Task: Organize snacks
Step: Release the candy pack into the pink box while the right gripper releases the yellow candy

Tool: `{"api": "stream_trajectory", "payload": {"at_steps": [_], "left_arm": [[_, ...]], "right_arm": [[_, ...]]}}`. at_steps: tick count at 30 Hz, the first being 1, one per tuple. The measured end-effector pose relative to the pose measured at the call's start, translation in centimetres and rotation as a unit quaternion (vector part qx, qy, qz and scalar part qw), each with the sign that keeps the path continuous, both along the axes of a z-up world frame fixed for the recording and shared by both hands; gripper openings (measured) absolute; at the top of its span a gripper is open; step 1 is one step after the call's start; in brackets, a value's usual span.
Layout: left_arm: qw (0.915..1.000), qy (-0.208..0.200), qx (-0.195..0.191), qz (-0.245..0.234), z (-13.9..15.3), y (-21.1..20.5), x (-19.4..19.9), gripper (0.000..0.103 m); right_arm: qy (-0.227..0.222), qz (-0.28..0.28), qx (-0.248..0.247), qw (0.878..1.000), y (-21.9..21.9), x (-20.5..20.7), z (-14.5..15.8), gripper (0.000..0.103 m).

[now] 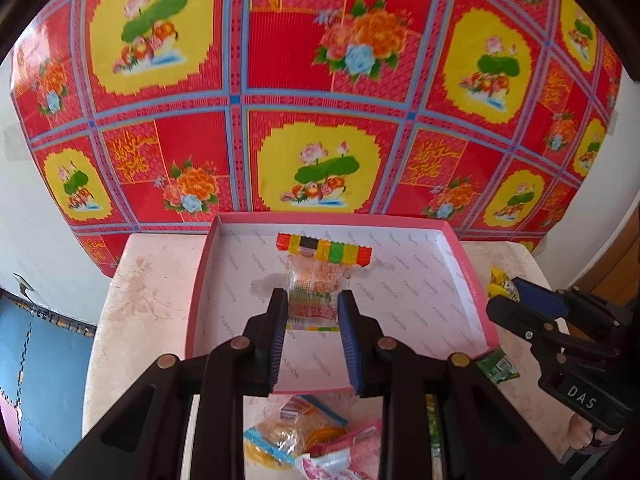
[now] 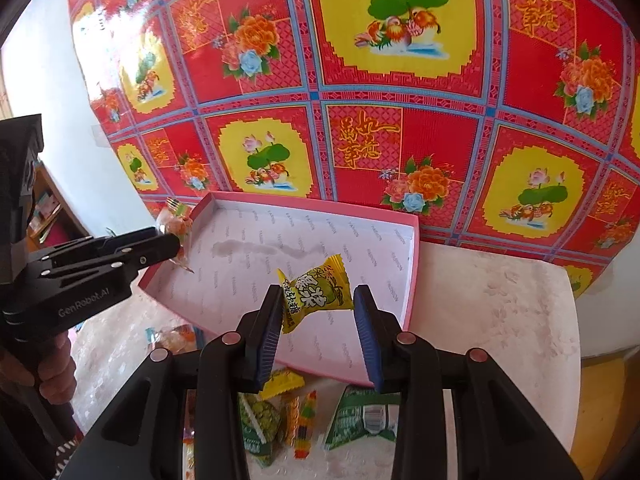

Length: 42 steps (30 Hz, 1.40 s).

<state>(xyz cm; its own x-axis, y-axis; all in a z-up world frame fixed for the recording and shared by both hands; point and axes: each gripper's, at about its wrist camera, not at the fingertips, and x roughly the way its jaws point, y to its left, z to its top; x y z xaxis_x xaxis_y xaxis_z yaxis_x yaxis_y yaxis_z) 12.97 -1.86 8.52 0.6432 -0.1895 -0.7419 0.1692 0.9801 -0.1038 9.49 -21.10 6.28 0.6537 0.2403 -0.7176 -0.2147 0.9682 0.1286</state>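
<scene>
Nearest me, along the tabletop's (image 1: 132, 300) front edge, lies a heap of loose snack packets: clear and pink ones (image 1: 304, 440) under my left gripper (image 1: 313, 320), green and yellow ones (image 2: 280, 420) under my right gripper (image 2: 316, 312). My left jaws are closed on a clear cellophane bag of orange sweets with a striped multicoloured header (image 1: 316, 276), hanging above the shallow pink cardboard tray with white printed lining (image 1: 440, 280). My right jaws stand fairly wide, though the yellow candy wrapper with green lime print (image 2: 318, 292) sits between them, touching the left pad (whether the right pad touches, I cannot tell), above the tray's near right part. The tray reaches the tabletop's far edge, against a red floral patterned sheet (image 1: 320, 80) on the wall.
</scene>
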Motion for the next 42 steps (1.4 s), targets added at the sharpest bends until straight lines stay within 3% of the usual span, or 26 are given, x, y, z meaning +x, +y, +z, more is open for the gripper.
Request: {"api": "stream_trajectory", "payload": {"at_steps": [11, 20, 30, 42], "left_arm": [[0.9994, 0.033, 0.011, -0.001, -3.2, -0.6, 3.4, 0.027], [0.9986, 0.051, 0.01, 0.001, -5.1, -1.3, 6.2, 0.027], [0.9983, 0.037, 0.045, -0.006, -6.2, -2.8, 7.7, 0.027], [0.9985, 0.039, 0.039, 0.005, -6.9, -3.5, 8.2, 0.027]], "right_arm": [[0.028, 0.002, 0.007, 1.0, 0.0, 3.4, -2.9, 0.037], [0.022, -0.004, 0.008, 1.0, -0.1, 6.0, -3.8, 0.037], [0.03, -0.012, 0.004, 0.999, -0.4, 8.2, -5.5, 0.037], [0.04, -0.011, 0.009, 0.999, -0.6, 9.1, -6.7, 0.038]]}}
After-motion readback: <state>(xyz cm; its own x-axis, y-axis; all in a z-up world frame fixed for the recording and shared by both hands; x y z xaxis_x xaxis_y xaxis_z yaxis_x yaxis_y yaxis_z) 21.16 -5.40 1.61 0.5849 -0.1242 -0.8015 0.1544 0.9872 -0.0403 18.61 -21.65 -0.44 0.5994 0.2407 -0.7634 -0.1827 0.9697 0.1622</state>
